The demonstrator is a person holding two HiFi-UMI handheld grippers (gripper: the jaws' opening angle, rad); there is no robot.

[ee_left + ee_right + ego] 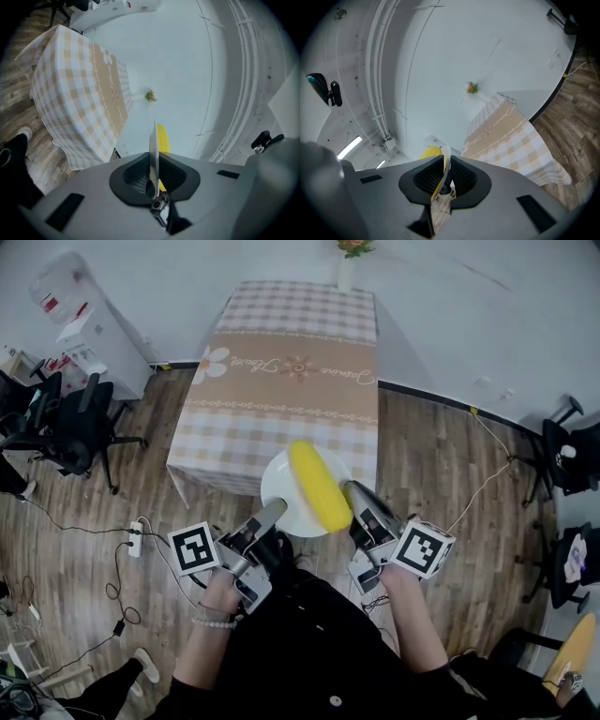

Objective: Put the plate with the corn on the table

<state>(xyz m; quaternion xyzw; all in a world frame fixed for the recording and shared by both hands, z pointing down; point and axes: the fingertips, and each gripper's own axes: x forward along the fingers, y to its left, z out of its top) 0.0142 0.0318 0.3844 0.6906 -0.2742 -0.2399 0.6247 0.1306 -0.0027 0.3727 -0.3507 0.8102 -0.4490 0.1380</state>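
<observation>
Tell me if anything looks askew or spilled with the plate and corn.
Nothing stands out. The plate is clamped at opposite rims by the left gripper and right gripper; the corn lies whole on it, toward the right side. Nothing has spilled.

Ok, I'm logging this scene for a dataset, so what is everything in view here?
Table: one, beige checked cloth, ahead.
Vase: one, white, holding flowers, table's far edge.
Plate: one, white, held up by the table's near edge.
Corn: one, yellow, lying on the plate.
Office chairs: several, black, left and right.
Power strip: one, white, floor at left.
Left gripper: one, grey, shut on plate's rim.
Right gripper: one, grey, shut on plate's rim.
</observation>
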